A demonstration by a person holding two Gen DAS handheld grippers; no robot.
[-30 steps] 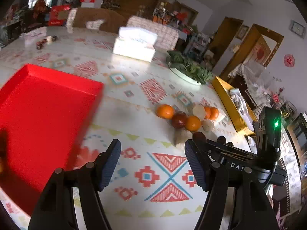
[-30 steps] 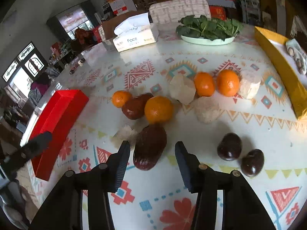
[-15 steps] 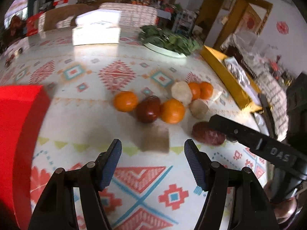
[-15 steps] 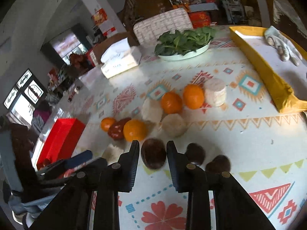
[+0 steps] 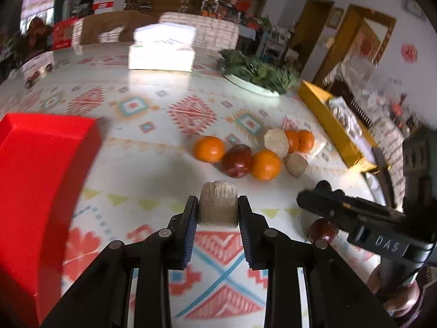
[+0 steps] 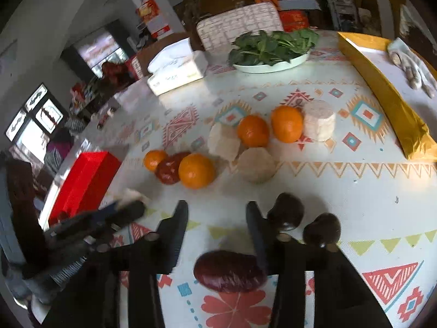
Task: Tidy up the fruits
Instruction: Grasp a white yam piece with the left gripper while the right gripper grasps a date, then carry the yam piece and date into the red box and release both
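Note:
In the left wrist view my left gripper is shut on a beige fruit chunk that rests on the patterned table. Beyond it lie oranges, a dark red fruit and more beige chunks. A red tray lies to the left. In the right wrist view my right gripper has its jaws opening. A dark red oblong fruit lies on the table between its fingers, behind the tips, and the pads do not press on it. Two dark round fruits sit just to its right.
A tissue box and a plate of greens stand at the far side. A yellow tray with gloves lines the right edge. The right gripper's body reaches in at the right of the left wrist view.
The left gripper swung from the red tray to the beige chunk and shut on it. The right gripper closed on the dark oblong fruit, then opened; the fruit now lies nearer the camera.

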